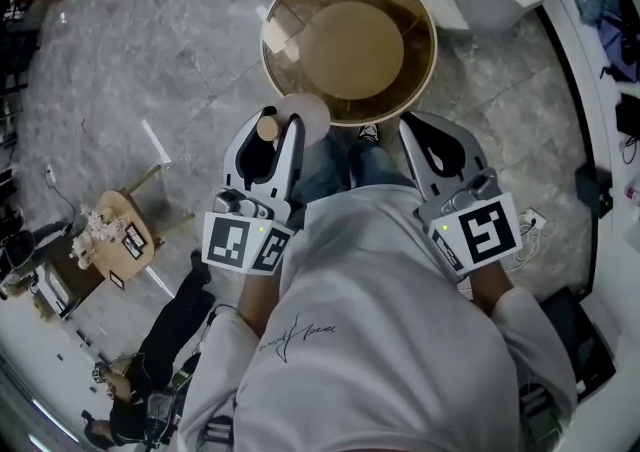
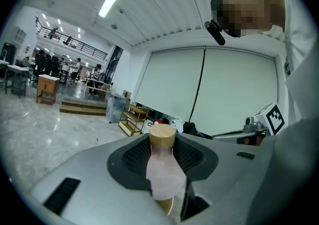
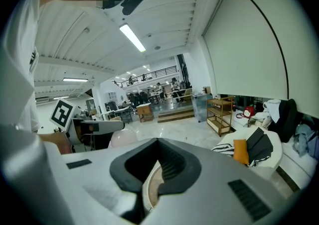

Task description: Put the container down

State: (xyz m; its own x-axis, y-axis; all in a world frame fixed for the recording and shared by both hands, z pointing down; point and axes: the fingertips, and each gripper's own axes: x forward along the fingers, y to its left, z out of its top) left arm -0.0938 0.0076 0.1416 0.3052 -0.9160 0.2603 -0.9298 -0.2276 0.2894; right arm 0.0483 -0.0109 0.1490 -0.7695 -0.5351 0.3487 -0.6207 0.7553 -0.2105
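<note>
The container [image 2: 163, 171], a pale pink bottle with a wooden cap, sits upright between the jaws of the left gripper [image 1: 272, 135], which clamp its body just below the cap so it cannot tip while carried. It hangs in the air at the near edge of the round glass bench [image 1: 400, 0], probably its landing spot. The right gripper [image 3: 157, 149] hovers alongside, jaws together on nothing, apparently spare.
</note>
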